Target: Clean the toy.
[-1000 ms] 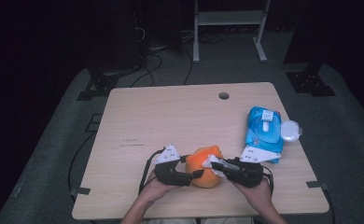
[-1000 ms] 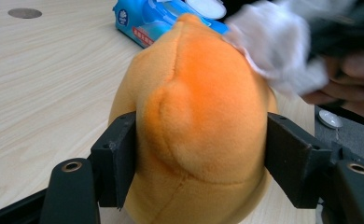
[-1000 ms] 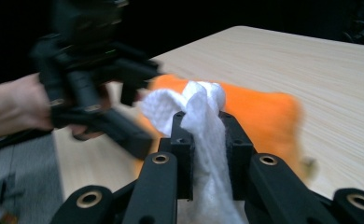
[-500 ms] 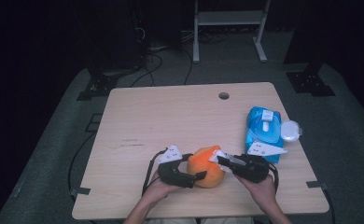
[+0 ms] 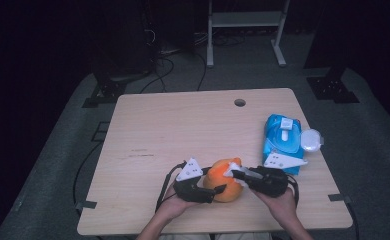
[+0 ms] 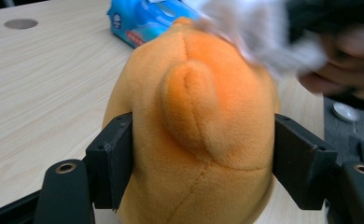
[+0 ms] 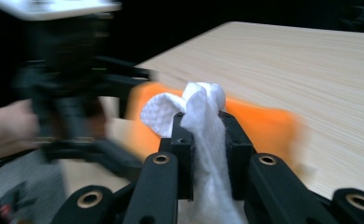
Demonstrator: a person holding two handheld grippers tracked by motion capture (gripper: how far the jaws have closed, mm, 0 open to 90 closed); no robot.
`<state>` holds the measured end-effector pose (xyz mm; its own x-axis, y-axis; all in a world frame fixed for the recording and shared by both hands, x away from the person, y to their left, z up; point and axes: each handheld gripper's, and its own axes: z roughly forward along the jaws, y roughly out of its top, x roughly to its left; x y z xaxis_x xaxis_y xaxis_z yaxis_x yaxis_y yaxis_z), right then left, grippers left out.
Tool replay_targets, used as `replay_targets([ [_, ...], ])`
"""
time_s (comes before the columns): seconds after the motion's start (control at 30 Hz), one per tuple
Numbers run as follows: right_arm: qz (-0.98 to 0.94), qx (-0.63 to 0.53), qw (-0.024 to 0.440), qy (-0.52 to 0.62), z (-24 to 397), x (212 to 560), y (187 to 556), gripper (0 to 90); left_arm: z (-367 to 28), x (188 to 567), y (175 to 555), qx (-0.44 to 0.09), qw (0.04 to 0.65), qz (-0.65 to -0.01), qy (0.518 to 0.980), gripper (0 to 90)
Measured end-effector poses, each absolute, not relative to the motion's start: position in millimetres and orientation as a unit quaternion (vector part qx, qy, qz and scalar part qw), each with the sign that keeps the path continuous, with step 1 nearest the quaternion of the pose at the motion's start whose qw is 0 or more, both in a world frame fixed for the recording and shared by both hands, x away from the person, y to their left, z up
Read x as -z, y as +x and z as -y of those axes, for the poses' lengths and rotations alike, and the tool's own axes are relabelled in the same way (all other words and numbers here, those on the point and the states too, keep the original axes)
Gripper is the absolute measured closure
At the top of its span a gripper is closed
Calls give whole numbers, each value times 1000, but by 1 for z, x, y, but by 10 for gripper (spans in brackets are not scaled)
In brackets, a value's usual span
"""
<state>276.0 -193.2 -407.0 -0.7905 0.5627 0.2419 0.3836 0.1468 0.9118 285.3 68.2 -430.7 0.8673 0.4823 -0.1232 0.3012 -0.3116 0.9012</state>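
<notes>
Gripping the orange plush toy (image 6: 194,135) between the jaws of my left gripper (image 5: 195,186), I hold it near the front edge of the wooden table (image 5: 183,125), just ahead of my hands. In the left gripper view both black pads press into the toy's soft sides, and a rounded bump of plush sticks out between them. Those jaws have just been closing in again after a brief widening, with the toy between them throughout.

My right gripper (image 7: 203,135) is clamped on a white wipe (image 7: 199,109), whose bunched end pokes up past the fingertips while the rest hangs down between the jaws. In the high view the right gripper meets the toy from the right, with the wipe lying on the toy's upper side.

Behind my right hand (image 5: 280,202) lies a blue pack of wipes (image 5: 281,140), with a small white round lid (image 5: 311,140) just beside it at the table's right edge.
</notes>
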Motion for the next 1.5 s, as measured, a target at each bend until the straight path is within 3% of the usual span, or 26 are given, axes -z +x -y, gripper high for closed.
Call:
replay_targets([
  [0.1,-769,-567,82,284,177,402,269,777,-66,432,282,-90,531,-239,808,283],
  [0.37,-763,-549,88,330,209,405,286,773,-59,433,278,-86,536,-205,815,272],
  [0.53,-774,-549,90,302,194,398,275,777,-57,436,275,-86,530,-186,823,280],
  [0.77,-764,-553,74,325,207,404,283,779,-67,436,284,-73,553,-203,805,213],
  [1.0,-772,-564,54,287,186,393,272,779,-53,442,275,-87,536,-163,824,325],
  [1.13,-783,-543,86,291,185,393,275,777,-55,442,275,-87,537,-161,824,330],
  [1.2,-780,-533,100,312,195,397,279,776,-55,440,275,-84,543,-165,819,309],
  [1.27,-766,-543,83,334,203,402,283,776,-54,437,277,-57,565,-189,801,223],
  [1.33,-764,-550,69,331,203,402,281,777,-50,437,277,-67,556,-191,806,191],
  [1.4,-768,-555,60,312,194,400,277,776,-47,441,274,-78,545,-179,816,199],
  [1.5,-776,-551,65,301,191,401,277,775,-50,440,274,-80,539,-178,819,301],
])
